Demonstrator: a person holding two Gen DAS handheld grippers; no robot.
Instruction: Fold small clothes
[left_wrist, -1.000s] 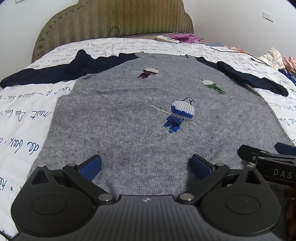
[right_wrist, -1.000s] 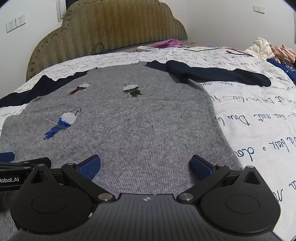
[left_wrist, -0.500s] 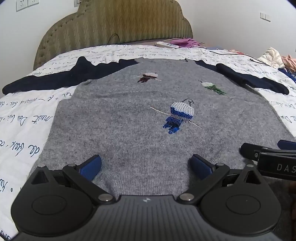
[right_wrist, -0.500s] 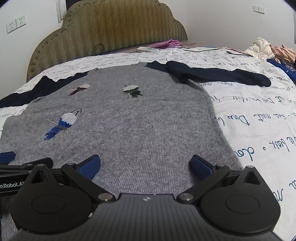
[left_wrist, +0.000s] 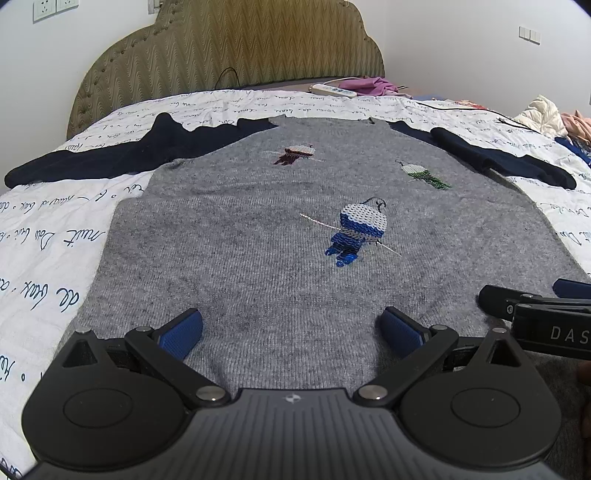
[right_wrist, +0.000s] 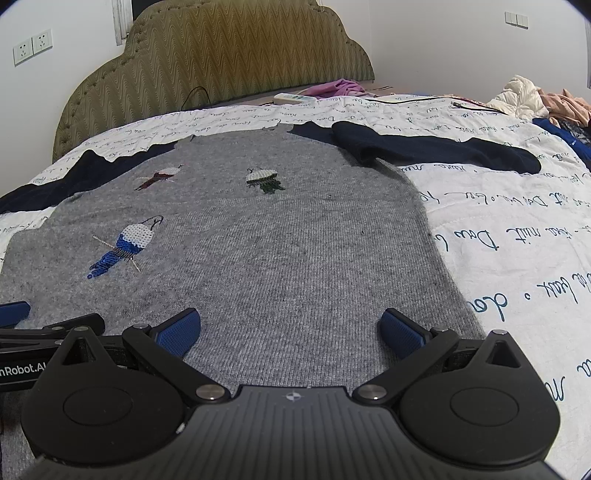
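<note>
Bed (left_wrist: 55, 236) carries the sweater (left_wrist: 258, 258), flat, face up, sleeves out; 0 folds done. Left gripper (left_wrist: 291, 328) and right gripper (right_wrist: 290, 328) sit at its hem, jaws apart, empty.

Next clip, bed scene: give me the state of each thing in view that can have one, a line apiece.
Grey sweater: spread flat, front up, unfolded.
Left navy sleeve: stretched outward, flat.
Right navy sleeve: stretched outward, bunched near the shoulder.
Left gripper: open, holding nothing, over the hem.
Right gripper: open, holding nothing, over the hem.
Clothes pile: crumpled, unfolded.
</note>
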